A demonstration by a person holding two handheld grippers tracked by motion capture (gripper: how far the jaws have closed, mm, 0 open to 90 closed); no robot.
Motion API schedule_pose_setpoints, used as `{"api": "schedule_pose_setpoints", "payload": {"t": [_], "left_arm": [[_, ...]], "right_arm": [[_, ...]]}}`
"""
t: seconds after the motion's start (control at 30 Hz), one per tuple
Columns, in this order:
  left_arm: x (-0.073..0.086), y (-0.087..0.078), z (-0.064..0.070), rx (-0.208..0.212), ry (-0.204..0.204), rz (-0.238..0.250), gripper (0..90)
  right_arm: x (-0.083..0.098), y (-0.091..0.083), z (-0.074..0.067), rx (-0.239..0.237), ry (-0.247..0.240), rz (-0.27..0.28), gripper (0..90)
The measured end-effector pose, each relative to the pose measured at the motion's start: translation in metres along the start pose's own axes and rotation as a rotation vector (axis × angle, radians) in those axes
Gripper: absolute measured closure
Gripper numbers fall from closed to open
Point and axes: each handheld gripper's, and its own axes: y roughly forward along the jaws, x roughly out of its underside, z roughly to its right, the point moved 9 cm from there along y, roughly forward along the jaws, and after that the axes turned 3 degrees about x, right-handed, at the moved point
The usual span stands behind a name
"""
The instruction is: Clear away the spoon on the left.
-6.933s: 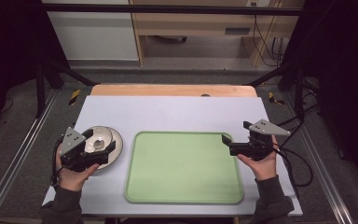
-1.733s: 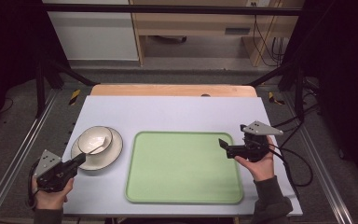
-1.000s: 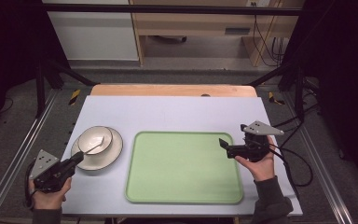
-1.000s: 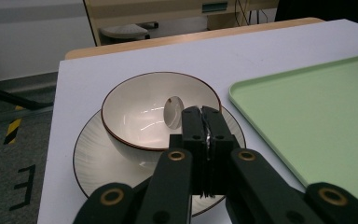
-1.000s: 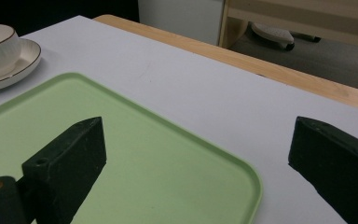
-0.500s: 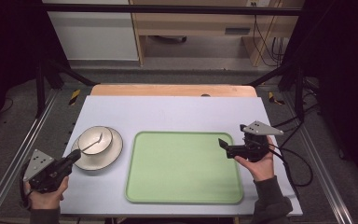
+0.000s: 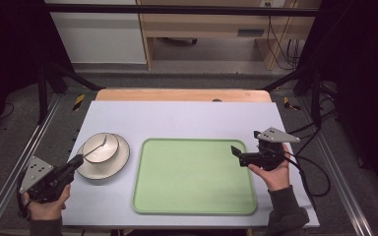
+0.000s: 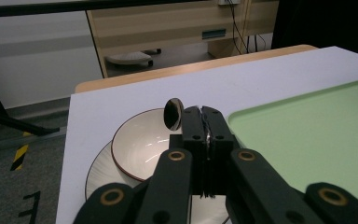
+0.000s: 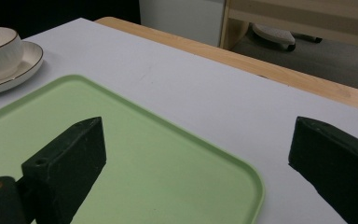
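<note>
A cream bowl (image 7: 101, 147) (image 8: 140, 147) sits on a ribbed cream plate (image 7: 120, 160) (image 8: 98, 172) at the table's left. My left gripper (image 7: 78, 160) (image 8: 206, 109) reaches in from the front left corner with its tip at the plate's near rim. Its jaws are shut, and a thin metal strip shows between them. This is the handle of a spoon (image 7: 98, 145) whose oval head (image 8: 172, 113) stands over the bowl. My right gripper (image 7: 235, 150) (image 9: 196, 126) hangs open over the right edge of the green tray (image 7: 192, 196) (image 9: 177, 177), with nothing between its jaws.
The tray lies bare in the middle of the white tabletop (image 7: 187, 118). A wooden strip (image 7: 182, 95) runs along the far edge. Metal frame rails (image 7: 15, 167) flank the table, and cables (image 7: 320, 172) trail at the right.
Since the oldest frame the left gripper has drawn back from over the bowl to the front left corner. In the last second its body drifted slightly left. The right gripper has stayed put.
</note>
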Motion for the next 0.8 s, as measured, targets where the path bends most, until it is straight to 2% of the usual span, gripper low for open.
{"api": "schedule_pose_setpoints", "payload": {"t": [0.33, 0.37, 0.8], "left_arm": [[-0.014, -0.005, 0.009, 0.006, 0.032, 0.029, 88.8], [-0.015, -0.005, 0.01, 0.007, 0.026, 0.036, 88.8], [-0.032, 0.003, 0.026, 0.038, 0.074, 0.054, 88.8]], "right_arm": [[0.0, 0.0, 0.0, 0.0, 0.002, -0.001, 4.1], [0.0, 0.0, 0.0, 0.0, 0.0, -0.001, 4.1], [0.0, 0.0, 0.0, -0.001, 0.002, -0.003, 4.2]]}}
